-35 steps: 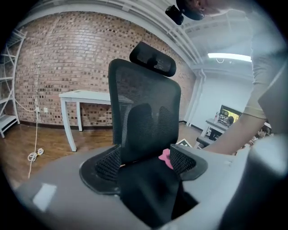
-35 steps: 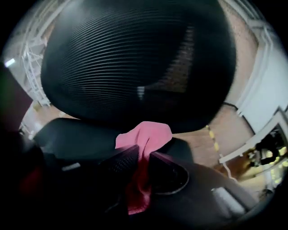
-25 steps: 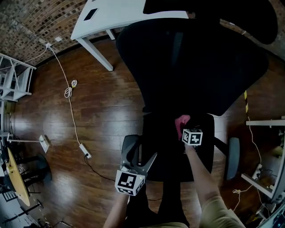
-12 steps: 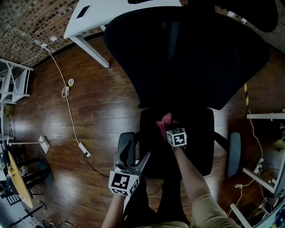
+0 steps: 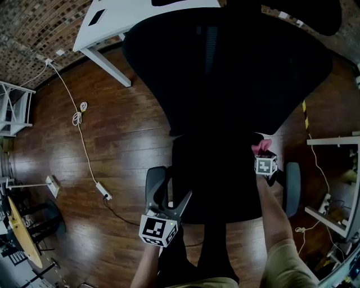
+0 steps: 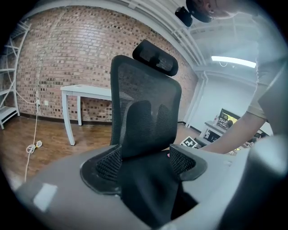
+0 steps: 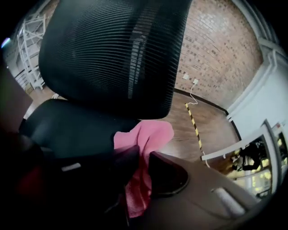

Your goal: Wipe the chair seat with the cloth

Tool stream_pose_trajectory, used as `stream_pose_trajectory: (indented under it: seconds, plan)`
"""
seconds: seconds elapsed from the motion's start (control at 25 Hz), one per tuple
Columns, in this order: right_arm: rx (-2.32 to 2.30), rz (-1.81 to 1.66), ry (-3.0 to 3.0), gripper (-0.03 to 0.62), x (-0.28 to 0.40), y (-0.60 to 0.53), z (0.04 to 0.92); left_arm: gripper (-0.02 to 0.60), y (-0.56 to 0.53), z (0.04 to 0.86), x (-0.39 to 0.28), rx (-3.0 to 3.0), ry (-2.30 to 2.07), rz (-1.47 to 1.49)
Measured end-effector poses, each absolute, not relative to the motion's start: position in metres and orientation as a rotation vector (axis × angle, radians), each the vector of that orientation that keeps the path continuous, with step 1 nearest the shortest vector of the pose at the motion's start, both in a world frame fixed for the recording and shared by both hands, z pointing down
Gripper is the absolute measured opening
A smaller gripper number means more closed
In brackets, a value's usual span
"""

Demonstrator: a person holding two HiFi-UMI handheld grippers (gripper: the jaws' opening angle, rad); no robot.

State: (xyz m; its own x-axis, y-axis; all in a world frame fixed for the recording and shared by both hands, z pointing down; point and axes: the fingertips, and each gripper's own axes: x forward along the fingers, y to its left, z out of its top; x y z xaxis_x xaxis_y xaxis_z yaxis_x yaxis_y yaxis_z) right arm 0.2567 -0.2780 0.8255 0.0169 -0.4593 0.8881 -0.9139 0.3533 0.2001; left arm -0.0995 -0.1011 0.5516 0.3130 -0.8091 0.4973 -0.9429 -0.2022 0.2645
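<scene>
The black office chair fills the head view, its seat (image 5: 216, 180) below the wide mesh back (image 5: 225, 62). My right gripper (image 5: 262, 152) is at the seat's right rear edge, shut on a pink cloth (image 5: 261, 146). In the right gripper view the cloth (image 7: 148, 137) is pinched between the jaws of that gripper (image 7: 143, 157), with the seat (image 7: 76, 128) to its left under the mesh back (image 7: 112, 54). My left gripper (image 5: 175, 197) hangs open at the seat's front left corner, holding nothing. Its own view looks between the open left gripper (image 6: 145, 164) at the chair back (image 6: 146, 108).
The chair's armrests stick out at the left (image 5: 153, 183) and right (image 5: 291, 188). A white desk (image 5: 129, 17) stands behind the chair. A cable (image 5: 79, 118) and power strip (image 5: 104, 191) lie on the wooden floor at left. White shelving (image 5: 337, 140) stands at right.
My right gripper has swept the pink cloth from the seat's middle to its right rear edge. The left gripper has hardly moved.
</scene>
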Motion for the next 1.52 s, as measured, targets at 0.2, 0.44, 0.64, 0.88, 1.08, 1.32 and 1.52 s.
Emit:
stream_pose_trajectory:
  seconds: [0.2,0.44,0.64,0.88,1.08,1.32,1.52]
  plan:
    - [0.997,0.974,-2.118,0.072,0.048,-0.214,0.821,0.316,-0.097,0.546,-0.126,2.035,-1.606,0.331]
    - [0.565,1.210,-2.314,0.072,-0.157,-0.112,0.802,0.314,-0.098,0.522,-0.140,2.048,-1.657,0.325]
    - [0.794,1.015,-2.091,0.071,-0.071,-0.133,0.846,0.314,-0.092,0.519,-0.144,2.053,-1.654,0.321]
    - [1.040,0.522,-1.743,0.069,0.184,-0.214,0.852,0.313,-0.092,0.529,-0.126,2.076,-1.594,0.291]
    - [1.149,0.509,-1.638,0.071,0.261,-0.240,0.834,0.310,-0.084,0.535,-0.129,2.085,-1.587,0.312]
    - [1.113,0.807,-1.851,0.072,0.165,-0.211,0.833,0.310,-0.082,0.527,-0.140,2.079,-1.618,0.324]
    - [0.634,1.127,-2.303,0.074,-0.089,-0.114,0.806,0.310,-0.077,0.530,-0.151,2.085,-1.618,0.359]
